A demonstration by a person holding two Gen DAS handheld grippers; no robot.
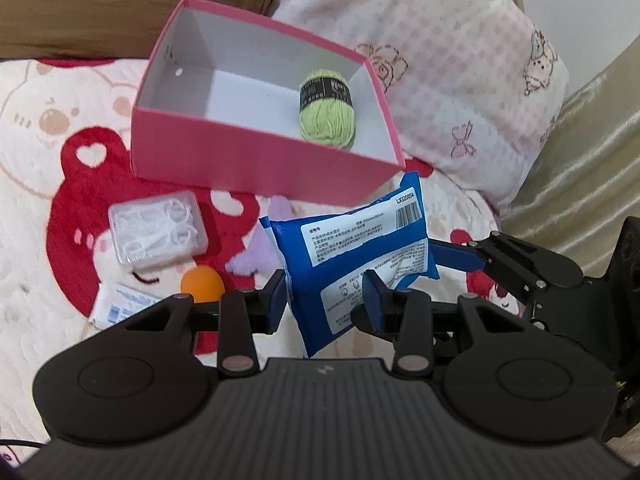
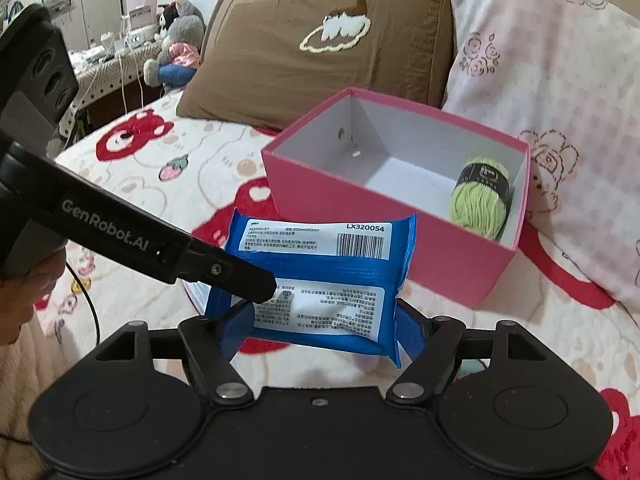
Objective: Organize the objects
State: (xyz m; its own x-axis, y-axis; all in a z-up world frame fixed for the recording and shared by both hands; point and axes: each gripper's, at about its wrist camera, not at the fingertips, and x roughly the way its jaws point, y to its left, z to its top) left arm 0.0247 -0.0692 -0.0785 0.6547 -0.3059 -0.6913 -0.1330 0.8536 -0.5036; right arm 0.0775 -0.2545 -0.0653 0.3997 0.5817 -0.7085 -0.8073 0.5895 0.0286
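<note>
Left tool [image 1: 326, 294] pinches blue wipes pack [image 1: 352, 256] (right tool [image 2: 320, 322] straddling).

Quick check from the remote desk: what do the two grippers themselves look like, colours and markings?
Both are matte black with linkage arms on silver pivot pins and dark blue finger pads. The left gripper has a ribbed black base. In the right gripper view, its side reads GenRobot.AI in grey, and a black cable trails below.
</note>
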